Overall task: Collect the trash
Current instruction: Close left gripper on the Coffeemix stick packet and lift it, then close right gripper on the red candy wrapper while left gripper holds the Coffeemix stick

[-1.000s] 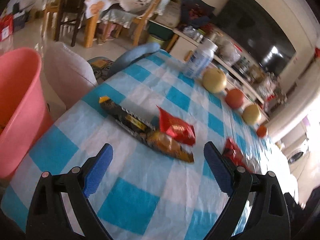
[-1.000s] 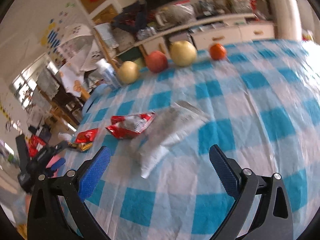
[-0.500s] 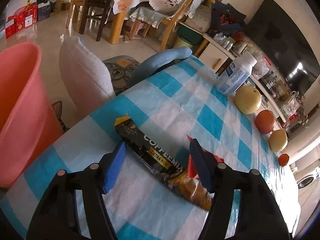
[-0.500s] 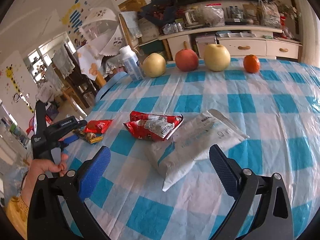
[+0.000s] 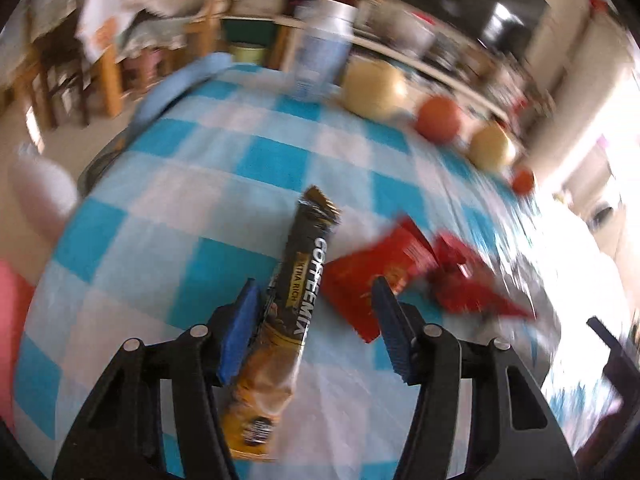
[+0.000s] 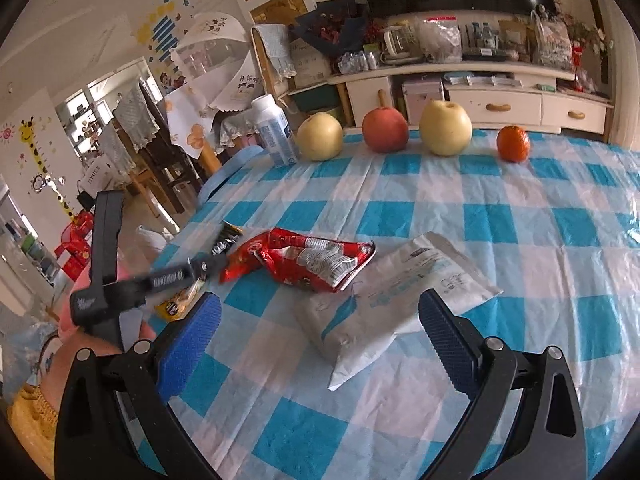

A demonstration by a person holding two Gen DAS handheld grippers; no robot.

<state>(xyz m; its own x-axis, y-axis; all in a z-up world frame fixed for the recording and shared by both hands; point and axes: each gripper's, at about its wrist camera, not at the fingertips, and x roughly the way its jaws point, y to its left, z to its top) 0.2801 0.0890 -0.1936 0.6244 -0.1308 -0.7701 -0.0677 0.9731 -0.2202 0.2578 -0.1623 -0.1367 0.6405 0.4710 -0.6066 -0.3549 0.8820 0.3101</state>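
A long black and gold coffee mix wrapper lies on the blue checked tablecloth. My left gripper is open around its lower half, the left pad close beside it. A small red wrapper lies just right of it. In the right wrist view the left gripper reaches over the coffee wrapper. A crumpled red snack bag and a white pouch lie in front of my open, empty right gripper.
A white bottle, two pale pears, a red apple and a small orange stand along the far table edge. A pink bucket stands off the table's left side. Chairs and a cabinet are behind.
My left gripper has swung around and moved forward over the coffee wrapper, which now lies lengthwise between its fingers. The right gripper has edged closer to the white pouch.
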